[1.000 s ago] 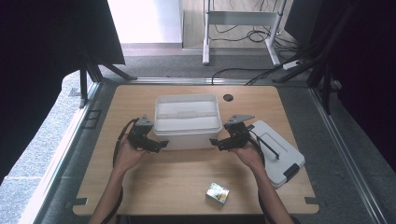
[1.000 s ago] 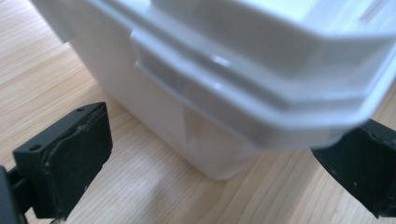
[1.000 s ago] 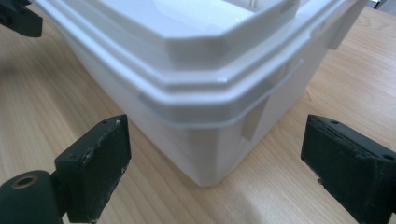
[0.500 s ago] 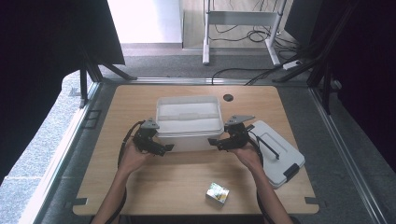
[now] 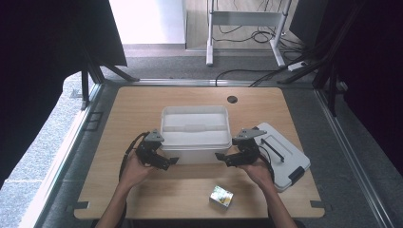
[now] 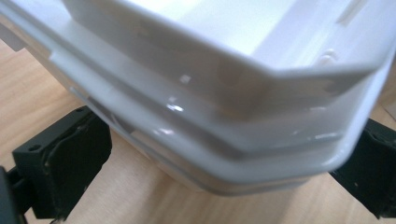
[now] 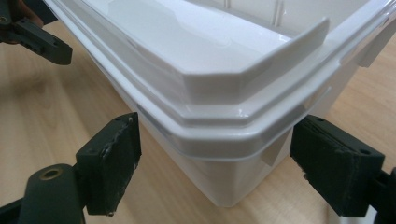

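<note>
High view first: your white plastic bin (image 5: 195,133) sits near the middle of the wooden table (image 5: 142,102), a smooth rectangular tub with rounded corners and a stepped rim; a flat white lid (image 5: 280,152) with dark latches lies just beside its right end, and a small printed box (image 5: 222,196) rests on the wood near the front edge, well apart from the bin; your left gripper (image 5: 164,161) reaches in at the bin's near left corner and your right gripper (image 5: 223,158) at its near right corner, both forearms coming up from the bottom and angling inward; bare wood stays open in front of the bin and along its left side, while the lid crowds the right.

Left gripper view: the bin's (image 6: 210,107) glossy corner looms close, its layered rim curving between your two black jaws; the jaws stand spread, one on each side of the corner, and you cannot tell here whether the pads touch the plastic.

Right gripper view: the bin's (image 7: 219,116) corner sits between your matte black pads (image 7: 114,161), which stand wide with a visible gap on each side, pressing nothing; these jaws have just been closing a little around the corner; your left gripper (image 7: 35,35) shows at the far corner, upper left.
</note>
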A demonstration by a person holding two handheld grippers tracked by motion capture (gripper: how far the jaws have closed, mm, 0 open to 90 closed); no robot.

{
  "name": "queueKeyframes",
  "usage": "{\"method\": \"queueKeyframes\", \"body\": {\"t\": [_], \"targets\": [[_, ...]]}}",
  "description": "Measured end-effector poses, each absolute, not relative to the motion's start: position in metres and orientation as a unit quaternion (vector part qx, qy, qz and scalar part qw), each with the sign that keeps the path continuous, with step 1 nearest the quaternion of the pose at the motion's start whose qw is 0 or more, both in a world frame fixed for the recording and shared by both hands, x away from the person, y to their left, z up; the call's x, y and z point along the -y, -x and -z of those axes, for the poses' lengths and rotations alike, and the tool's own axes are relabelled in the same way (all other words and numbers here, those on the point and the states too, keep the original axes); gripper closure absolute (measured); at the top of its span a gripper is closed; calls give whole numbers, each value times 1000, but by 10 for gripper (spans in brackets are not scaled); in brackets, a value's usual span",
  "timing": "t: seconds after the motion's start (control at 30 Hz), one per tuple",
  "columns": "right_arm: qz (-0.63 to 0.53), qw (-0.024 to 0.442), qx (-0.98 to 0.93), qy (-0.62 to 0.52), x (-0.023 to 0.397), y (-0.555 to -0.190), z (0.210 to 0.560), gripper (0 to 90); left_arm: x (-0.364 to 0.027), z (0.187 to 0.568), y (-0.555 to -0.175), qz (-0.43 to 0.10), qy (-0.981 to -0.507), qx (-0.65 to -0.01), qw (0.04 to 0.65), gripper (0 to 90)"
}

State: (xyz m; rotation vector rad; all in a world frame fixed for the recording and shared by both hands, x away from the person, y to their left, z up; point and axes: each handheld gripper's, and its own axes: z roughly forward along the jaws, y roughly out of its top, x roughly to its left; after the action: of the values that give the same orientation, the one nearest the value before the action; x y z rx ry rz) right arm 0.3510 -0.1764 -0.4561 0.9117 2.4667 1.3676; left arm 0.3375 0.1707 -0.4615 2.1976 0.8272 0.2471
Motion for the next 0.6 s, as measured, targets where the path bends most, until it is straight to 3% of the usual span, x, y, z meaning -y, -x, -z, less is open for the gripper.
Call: {"method": "queueKeyframes", "body": {"t": [0.37,0.6], "targets": [[-439,96,-847,-285,178,-313,453,181,-175,456,-307,-84,-862,-315,388,0],[-423,100,-850,-297,192,-310,460,127,-191,454,-304,-95,-865,-317,377,0]]}}
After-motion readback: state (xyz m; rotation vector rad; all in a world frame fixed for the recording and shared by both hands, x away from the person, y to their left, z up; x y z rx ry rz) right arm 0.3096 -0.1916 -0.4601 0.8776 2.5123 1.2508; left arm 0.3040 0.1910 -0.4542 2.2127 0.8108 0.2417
